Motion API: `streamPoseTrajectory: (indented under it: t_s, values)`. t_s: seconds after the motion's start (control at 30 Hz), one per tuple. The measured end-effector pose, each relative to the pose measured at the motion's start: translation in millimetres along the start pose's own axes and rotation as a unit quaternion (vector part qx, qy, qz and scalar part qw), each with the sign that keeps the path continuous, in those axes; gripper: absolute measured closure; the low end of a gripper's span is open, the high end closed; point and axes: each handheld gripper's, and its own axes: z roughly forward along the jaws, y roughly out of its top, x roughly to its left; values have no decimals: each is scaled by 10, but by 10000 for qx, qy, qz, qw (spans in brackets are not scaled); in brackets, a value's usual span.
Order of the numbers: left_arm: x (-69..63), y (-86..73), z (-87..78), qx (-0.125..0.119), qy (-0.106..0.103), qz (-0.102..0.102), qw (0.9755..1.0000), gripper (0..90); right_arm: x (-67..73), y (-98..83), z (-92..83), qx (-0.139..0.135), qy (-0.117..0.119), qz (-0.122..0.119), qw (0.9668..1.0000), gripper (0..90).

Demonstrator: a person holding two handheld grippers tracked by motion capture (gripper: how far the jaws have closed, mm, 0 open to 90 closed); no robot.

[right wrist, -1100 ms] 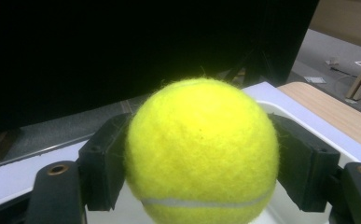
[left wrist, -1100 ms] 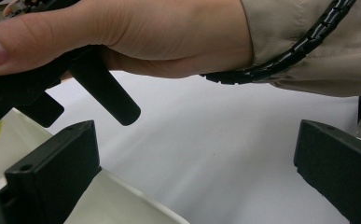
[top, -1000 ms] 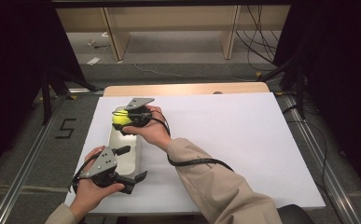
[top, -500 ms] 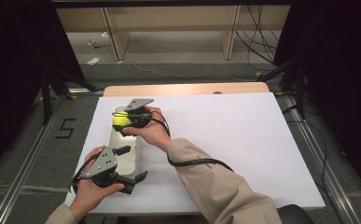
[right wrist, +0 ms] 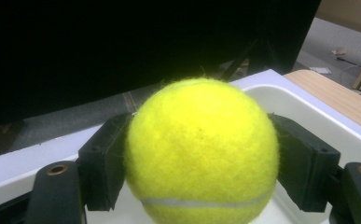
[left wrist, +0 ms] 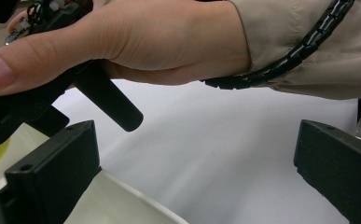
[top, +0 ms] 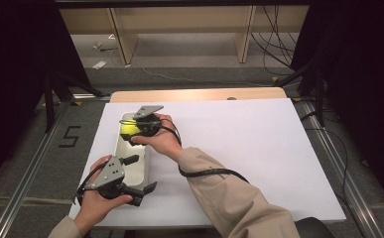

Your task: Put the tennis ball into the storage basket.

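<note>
A yellow tennis ball is clamped between the jaws of my right gripper, just over the far end of a white oblong tray at the table's left. In the right gripper view the ball sits between both pads, with the tray's rim behind and below it. My left gripper stands open at the tray's near end, its jaws spread wide on either side of the tray's right wall. The left gripper holds nothing. The right hand crosses above it.
A white sheet covers the table, with a strip of wood bare along its far edge. To the right of the tray the sheet is bare. Metal rails run along the floor on both sides, and dark curtains flank the table.
</note>
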Motion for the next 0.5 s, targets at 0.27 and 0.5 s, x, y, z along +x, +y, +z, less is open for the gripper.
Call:
streamPoseTrajectory:
  t_s: [0.27,0.5]
  values:
    - [1,0,1,-1,-2,1,10000,0,-9,-26,14,61,0,12,10000,270]
    - [1,0,0,0,-2,0,10000,0,-13,-39,21,91,16,18,10000,270]
